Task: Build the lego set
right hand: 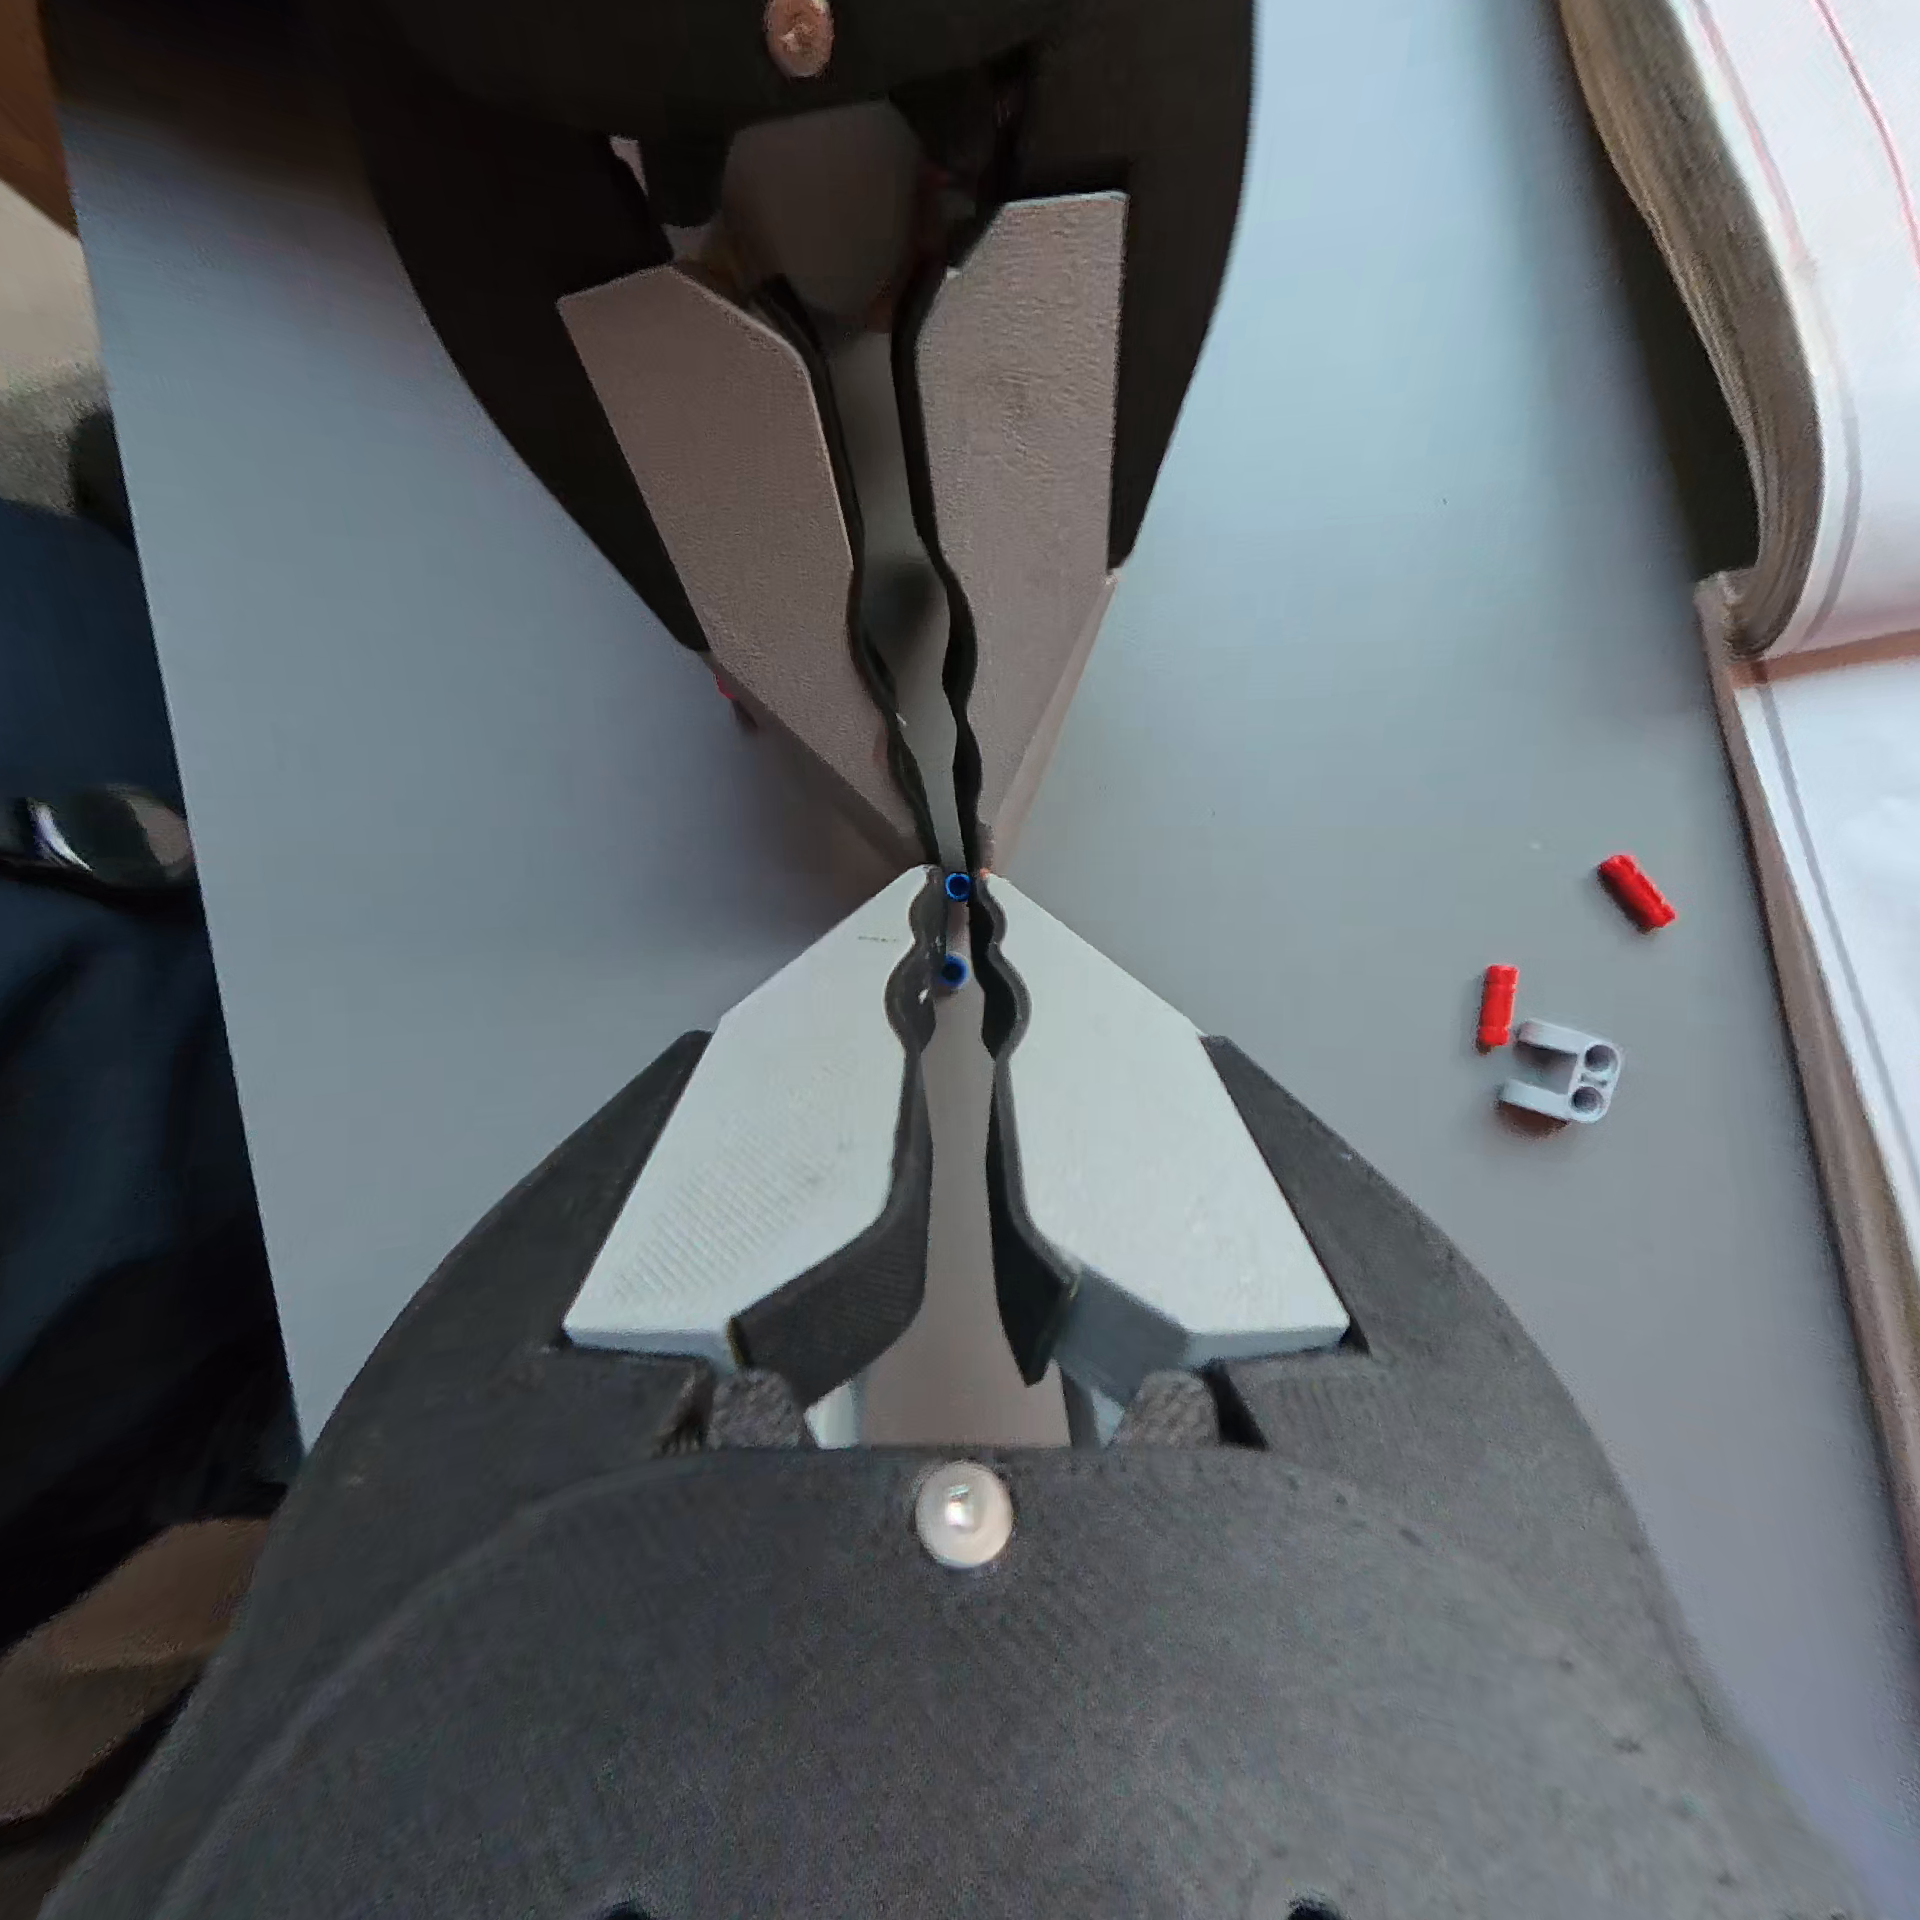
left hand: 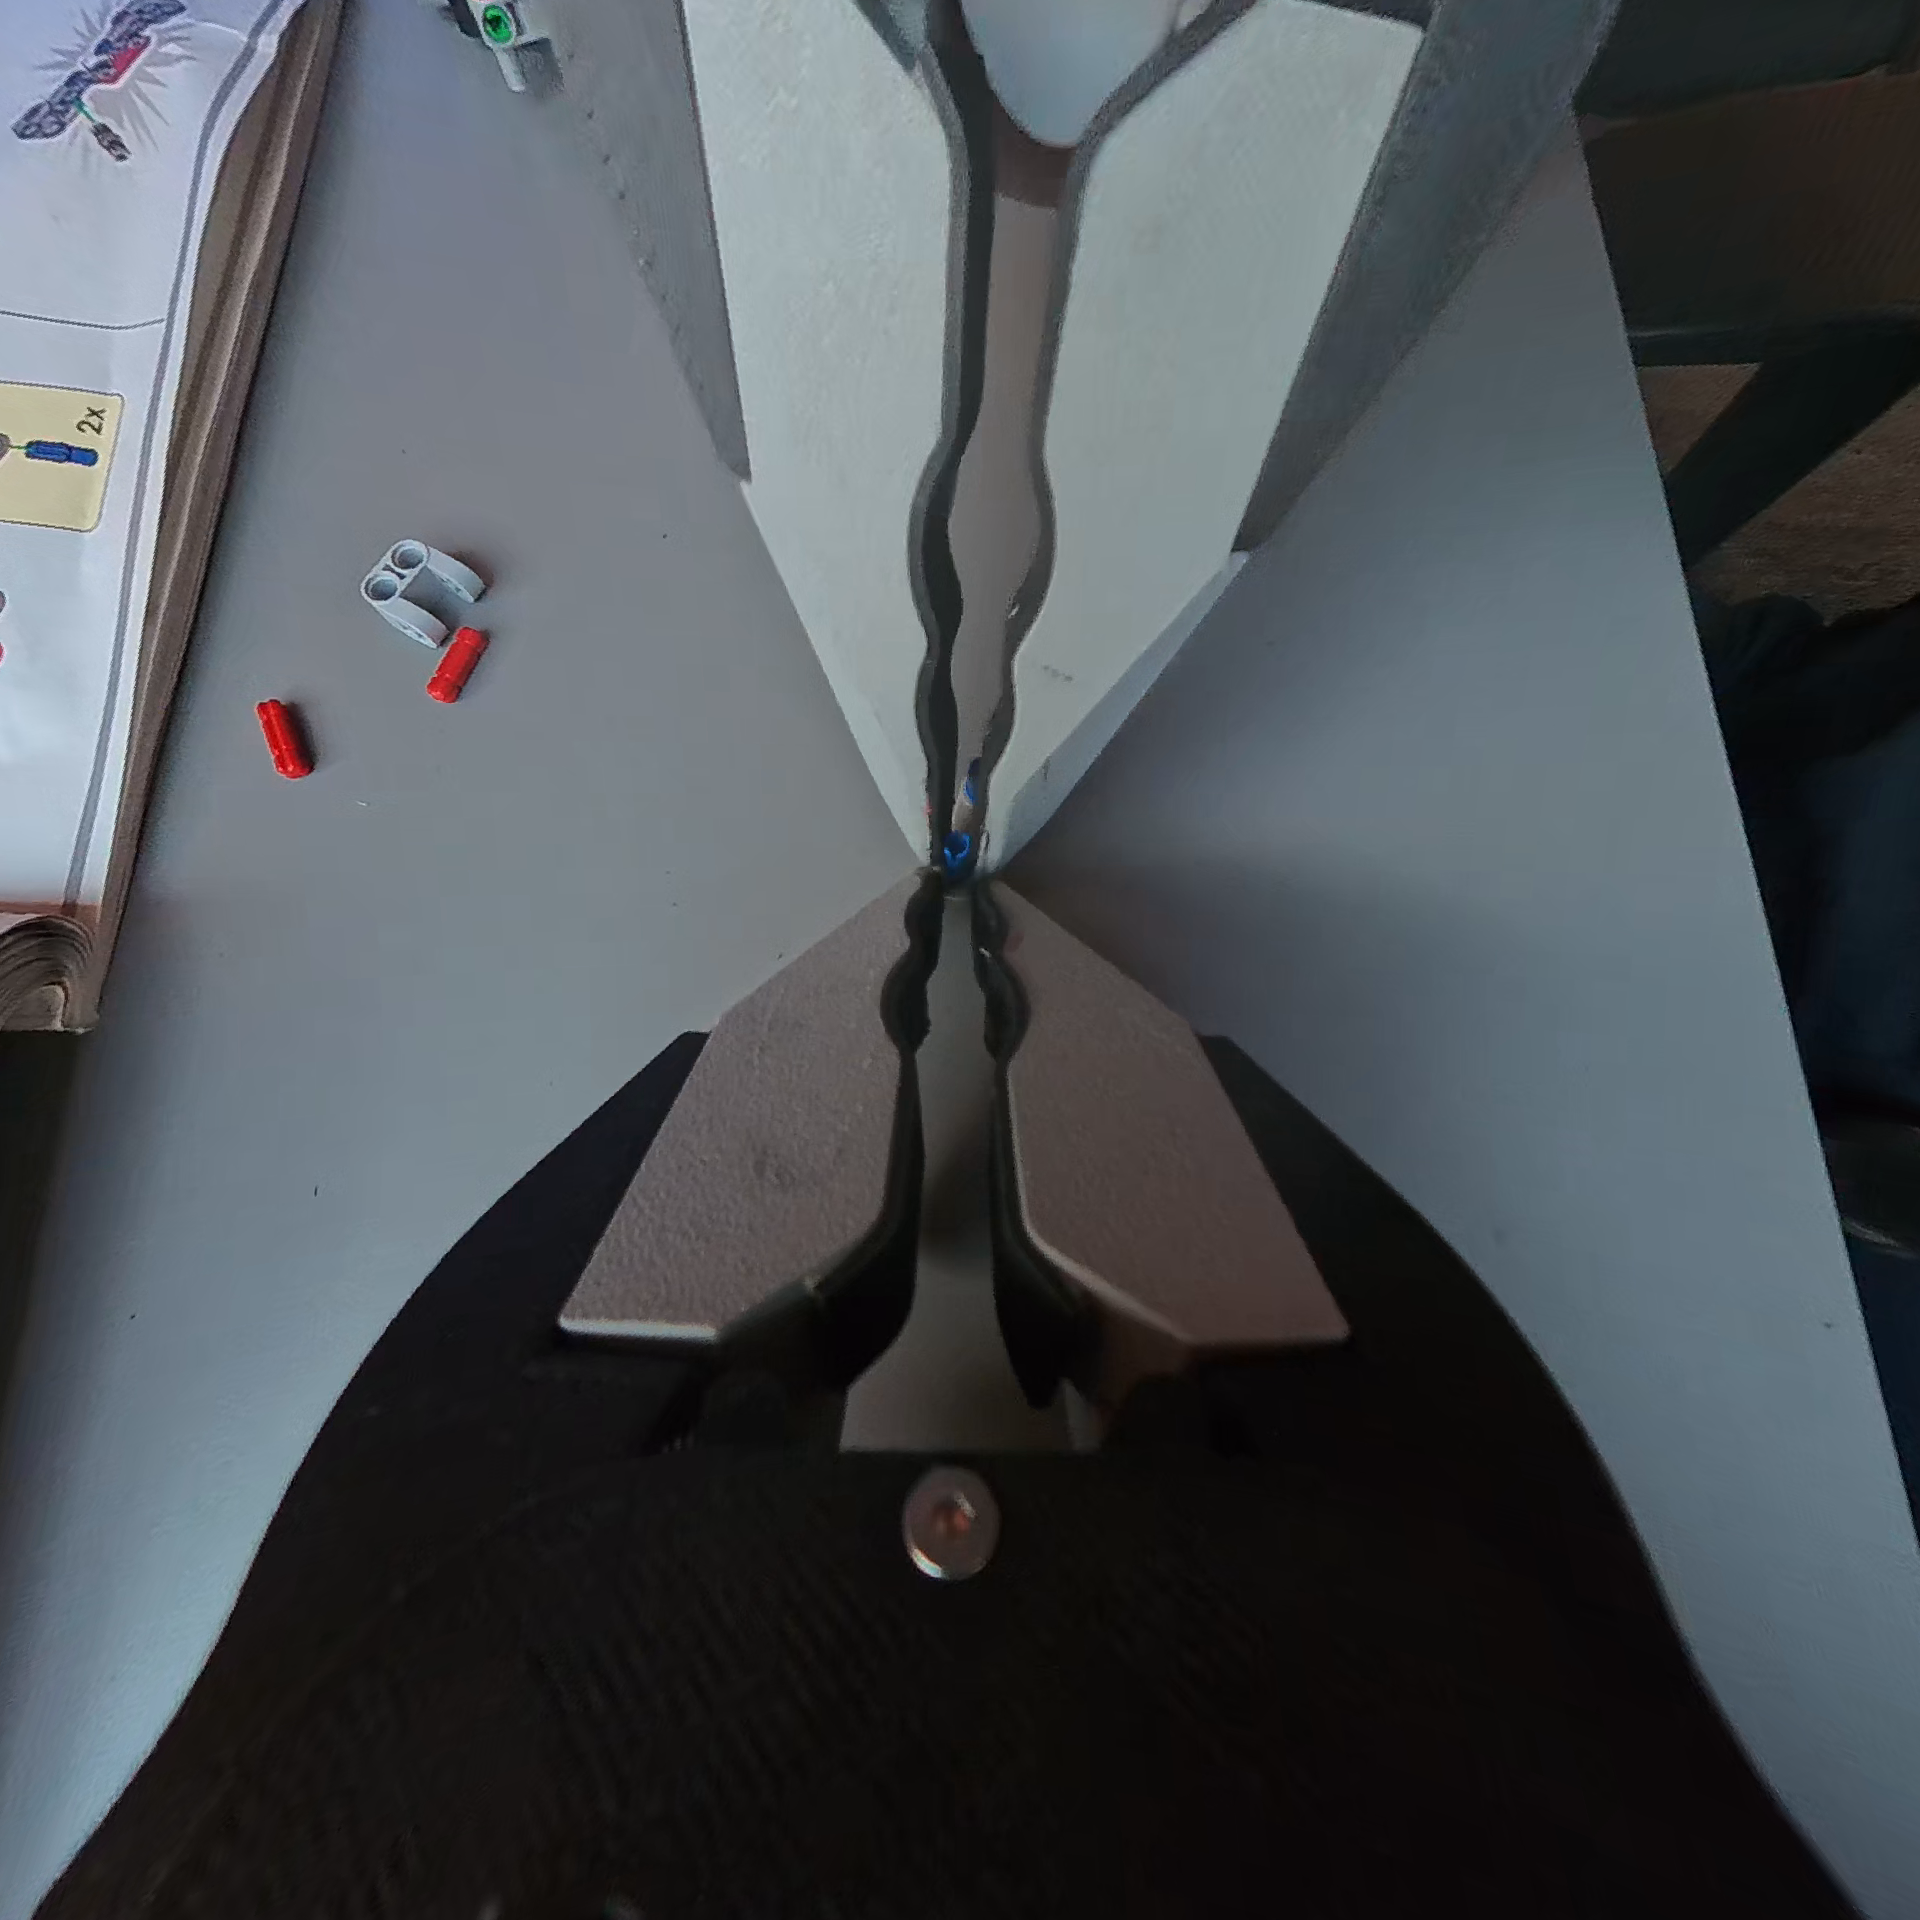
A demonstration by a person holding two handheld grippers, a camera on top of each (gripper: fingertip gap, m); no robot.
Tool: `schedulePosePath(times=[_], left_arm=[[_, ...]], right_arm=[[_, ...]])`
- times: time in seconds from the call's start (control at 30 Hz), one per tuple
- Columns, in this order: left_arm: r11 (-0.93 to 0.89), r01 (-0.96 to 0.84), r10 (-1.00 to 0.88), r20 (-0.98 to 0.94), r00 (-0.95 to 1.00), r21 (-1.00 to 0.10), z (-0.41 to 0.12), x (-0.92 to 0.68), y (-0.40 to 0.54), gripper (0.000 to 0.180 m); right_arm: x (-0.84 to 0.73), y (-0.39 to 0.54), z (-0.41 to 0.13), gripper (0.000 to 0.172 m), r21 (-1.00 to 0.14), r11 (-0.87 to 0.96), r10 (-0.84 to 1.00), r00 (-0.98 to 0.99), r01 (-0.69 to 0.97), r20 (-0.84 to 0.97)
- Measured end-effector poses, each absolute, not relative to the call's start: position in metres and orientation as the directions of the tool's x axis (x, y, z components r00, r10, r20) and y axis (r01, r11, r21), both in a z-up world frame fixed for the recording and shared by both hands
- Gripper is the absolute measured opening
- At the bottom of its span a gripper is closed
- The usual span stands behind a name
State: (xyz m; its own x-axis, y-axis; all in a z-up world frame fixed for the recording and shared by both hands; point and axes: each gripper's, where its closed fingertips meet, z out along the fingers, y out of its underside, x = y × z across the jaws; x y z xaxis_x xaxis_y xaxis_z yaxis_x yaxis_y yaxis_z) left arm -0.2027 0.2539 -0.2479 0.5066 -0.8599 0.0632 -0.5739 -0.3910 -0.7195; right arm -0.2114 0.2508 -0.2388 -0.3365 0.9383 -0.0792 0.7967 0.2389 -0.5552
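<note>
We find the two grippers meeting tip to tip over a grey table point(left hand: 520, 987), at the centre of both views. The left gripper point(left hand: 954, 881), with beige-grey fingers, comes up from the bottom of the left wrist view; the right gripper point(right hand: 958, 888), with pale grey fingers, comes up from the bottom of the right wrist view. Each claw is drawn nearly together at the tips. A small blue pin point(right hand: 957, 886) sits exactly where the four tips meet, end-on to the right camera; it appears pinched at the tips, but we cannot tell which pair of pads presses on it. A second blue piece point(right hand: 951, 972) lies in the narrow slot between the right gripper's pads, just below the first. At the left of the left wrist view lie two red pins point(left hand: 457, 665) point(left hand: 283, 738), apart from each other, and a grey connector piece point(left hand: 421, 590) just beside the upper one. An open booklet point(left hand: 73, 468) runs along the left edge of that view, and a small grey part with a green spot point(left hand: 509, 31) sits at its top edge.
</note>
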Motion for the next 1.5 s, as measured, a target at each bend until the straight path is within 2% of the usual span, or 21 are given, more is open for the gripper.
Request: schedulePosePath(times=[0.13, 0.17, 0.2, 0.3, 0.57, 0.7, 0.83, 0.93, 1.0, 1.17, 1.27, 1.4, 1.5], left_arm=[[-0.395, -0.573, -0.854, 0.057, 0.517, -0.719, -0.248, -0.202, 0.255, 0.0], [-0.395, -0.572, -0.854, 0.058, 0.517, -0.719, -0.248, -0.202, 0.255, 0.0], [-0.396, -0.571, -0.854, 0.06, 0.517, -0.719, -0.248, -0.202, 0.255, 0.0], [-0.403, -0.567, -0.853, 0.07, 0.517, -0.719, -0.248, -0.202, 0.255, 0.0], [-0.411, -0.561, -0.851, 0.081, 0.52, -0.719, -0.248, -0.202, 0.255, 0.0], [-0.403, -0.571, -0.851, 0.063, 0.521, -0.716, -0.248, -0.203, 0.255, 0.0], [-0.401, -0.579, -0.844, 0.042, 0.534, -0.71, -0.247, -0.201, 0.26, 0.0], [-0.408, -0.564, -0.847, 0.067, 0.528, -0.718, -0.241, -0.191, 0.262, 0.0], [-0.406, -0.575, -0.853, 0.069, 0.518, -0.71, -0.242, -0.186, 0.262, 0.0], [-0.387, -0.611, -0.88, 0.078, 0.469, -0.691, -0.248, -0.169, 0.257, 0.0], [-0.366, -0.626, -0.89, 0.063, 0.451, -0.689, -0.248, -0.164, 0.254, 0.0], [-0.347, -0.634, -0.901, 0.058, 0.431, -0.691, -0.248, -0.168, 0.253, 0.001], [-0.306, -0.643, -0.921, 0.046, 0.387, -0.703, -0.247, -0.17, 0.249, 0.016]], right_arm=[[-0.213, 0.248, -0.227, 0.01, -0.663, 0.123, 0.941, -0.299, 0.739, -0.16], [-0.213, 0.25, -0.224, 0.01, -0.68, 0.114, 0.946, -0.288, 0.724, -0.147], [-0.211, 0.252, -0.224, 0.0, -0.687, 0.12, 0.95, -0.283, 0.717, -0.13], [-0.207, 0.256, -0.232, 0.001, -0.671, 0.14, 0.958, -0.27, 0.728, -0.093], [-0.188, 0.272, -0.205, 0.022, -0.742, 0.024, 0.97, -0.196, 0.67, -0.145], [-0.155, 0.274, -0.216, 0.029, -0.672, 0.088, 0.976, -0.197, 0.736, -0.088], [-0.14, 0.276, -0.233, 0.033, -0.605, -0.111, 0.989, 0.027, 0.788, -0.147], [-0.143, 0.257, -0.233, 0.037, -0.655, -0.239, 0.969, 0.132, 0.717, -0.209], [-0.142, 0.249, -0.241, 0.041, -0.654, -0.249, 0.968, 0.17, 0.714, -0.183], [-0.153, 0.257, -0.246, 0.04, -0.693, -0.219, 0.968, 0.239, 0.687, -0.069], [-0.158, 0.256, -0.248, 0.015, -0.691, -0.163, 0.981, 0.193, 0.704, -0.034], [-0.157, 0.254, -0.248, 0.013, -0.696, -0.116, 0.991, 0.13, 0.709, -0.033], [-0.16, 0.25, -0.247, 0.013, -0.721, -0.051, 0.999, 0.035, 0.691, -0.037]])
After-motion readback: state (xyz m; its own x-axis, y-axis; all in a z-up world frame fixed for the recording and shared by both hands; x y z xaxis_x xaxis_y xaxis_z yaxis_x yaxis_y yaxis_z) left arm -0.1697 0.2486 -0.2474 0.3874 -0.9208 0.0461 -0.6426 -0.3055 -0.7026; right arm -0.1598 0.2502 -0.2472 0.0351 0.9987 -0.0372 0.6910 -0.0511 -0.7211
